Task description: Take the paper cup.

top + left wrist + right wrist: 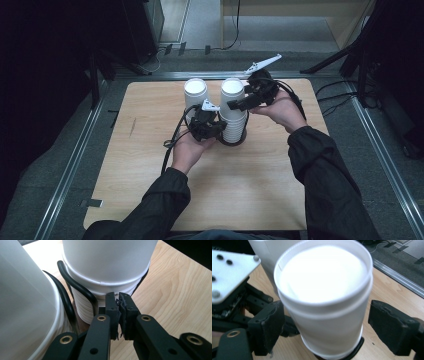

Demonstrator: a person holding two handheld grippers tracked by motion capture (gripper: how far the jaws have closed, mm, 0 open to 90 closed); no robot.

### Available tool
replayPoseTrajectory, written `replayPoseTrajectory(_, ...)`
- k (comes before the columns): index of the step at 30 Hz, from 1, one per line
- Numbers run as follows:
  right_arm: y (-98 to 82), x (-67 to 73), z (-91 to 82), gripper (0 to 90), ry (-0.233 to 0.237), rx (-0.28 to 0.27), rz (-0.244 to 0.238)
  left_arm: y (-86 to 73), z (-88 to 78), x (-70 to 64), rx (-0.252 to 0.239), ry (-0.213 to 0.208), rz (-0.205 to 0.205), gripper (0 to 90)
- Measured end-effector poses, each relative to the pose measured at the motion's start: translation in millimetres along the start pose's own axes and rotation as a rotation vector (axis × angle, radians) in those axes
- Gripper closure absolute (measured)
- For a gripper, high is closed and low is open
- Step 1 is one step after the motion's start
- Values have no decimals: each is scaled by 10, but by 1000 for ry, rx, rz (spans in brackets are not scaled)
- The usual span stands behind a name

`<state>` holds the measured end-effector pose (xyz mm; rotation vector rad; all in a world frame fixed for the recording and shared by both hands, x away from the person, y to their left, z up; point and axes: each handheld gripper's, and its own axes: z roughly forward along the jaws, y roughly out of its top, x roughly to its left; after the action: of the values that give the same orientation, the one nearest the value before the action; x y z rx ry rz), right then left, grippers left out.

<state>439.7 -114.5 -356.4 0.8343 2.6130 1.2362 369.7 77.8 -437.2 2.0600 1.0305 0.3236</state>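
Observation:
Two stacks of white paper cups stand side by side in a black wire holder (242, 141) on the wooden table (210, 190). My right gripper (239, 104) is open around the top cup (322, 277) of the right stack (233, 112). Its pads (270, 326) stand a little off the cup's wall on both sides. My left gripper (220, 131) is shut low at the foot of that stack (107, 262), fingertips (112, 300) close to the ribbed cup rims and the holder's wire (83, 292). I cannot tell whether it pinches the holder. The left stack (195, 92) stands beside it.
The left stack (22, 302) is close on the left of the left gripper's jaws. The left gripper's white plate (229, 272) sits just beside the right gripper's jaw. Metal rails (70, 165) border the table, and cables (340, 90) lie on the floor at the right.

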Motion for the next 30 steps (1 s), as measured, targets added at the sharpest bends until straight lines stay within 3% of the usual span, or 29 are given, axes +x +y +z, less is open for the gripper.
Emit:
replayPoseTrajectory(9, 171, 58, 178, 159, -63, 59, -16, 0, 12, -3, -6, -6, -7, 867)
replayPoseTrajectory(30, 242, 126, 154, 216, -105, 71, -87, -4, 10, 6, -11, -10, 0, 860)
